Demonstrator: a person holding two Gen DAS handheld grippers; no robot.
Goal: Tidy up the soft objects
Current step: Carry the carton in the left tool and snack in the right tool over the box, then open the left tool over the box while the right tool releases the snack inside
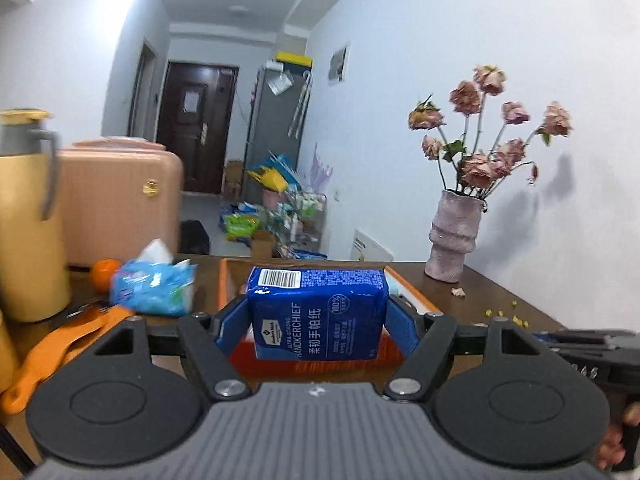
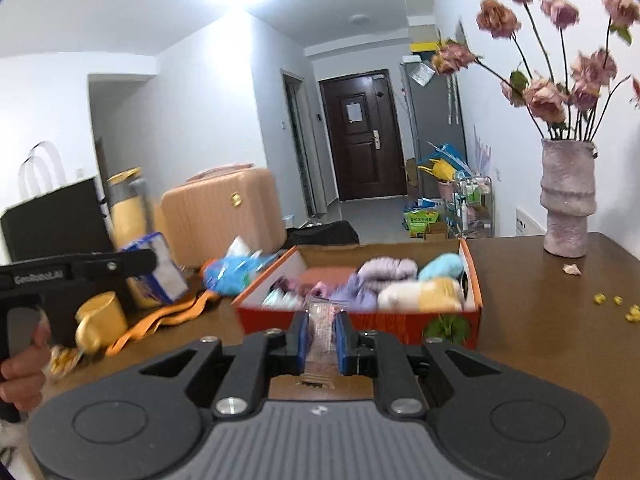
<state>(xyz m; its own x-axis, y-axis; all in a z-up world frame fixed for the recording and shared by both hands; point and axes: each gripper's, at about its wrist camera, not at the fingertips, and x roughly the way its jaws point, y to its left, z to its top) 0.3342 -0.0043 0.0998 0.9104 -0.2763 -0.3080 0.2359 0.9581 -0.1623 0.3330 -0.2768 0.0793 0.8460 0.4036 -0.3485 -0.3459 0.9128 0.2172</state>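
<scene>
Your left hand-held gripper (image 1: 318, 322) is pinching the blue handkerchief pack (image 1: 318, 312) across its width, one blue pad against each side face. That grip makes sense: the pack is soft, and squeezing the two flat sides lets the wrapper give without slipping. You carry it clear of the surface (image 1: 500, 304), above the near edge of the orange box (image 1: 320, 364), which I take to be where the soft things are collected.

The pack stands on end in your grip. Its long axis runs up and down, the barcode end uppermost and the printed face turned back toward your wrist, so the lettering reads sideways. If you mean it to lie flat in the box, you would need to tip it forward first.

Your right hand-held gripper (image 2: 322, 344) is nearly pressed together on a thin clear packet (image 2: 322, 332), too blurred to name. It sits just short of the box's near wall (image 2: 360, 324). Inside lie rolled soft items, lilac, pale blue and cream-yellow, packed toward the right end; the left end looks less full, though blur hides detail.

A vase of dried roses (image 2: 568, 200) stands near the surface's far right corner, well apart from the box.
</scene>
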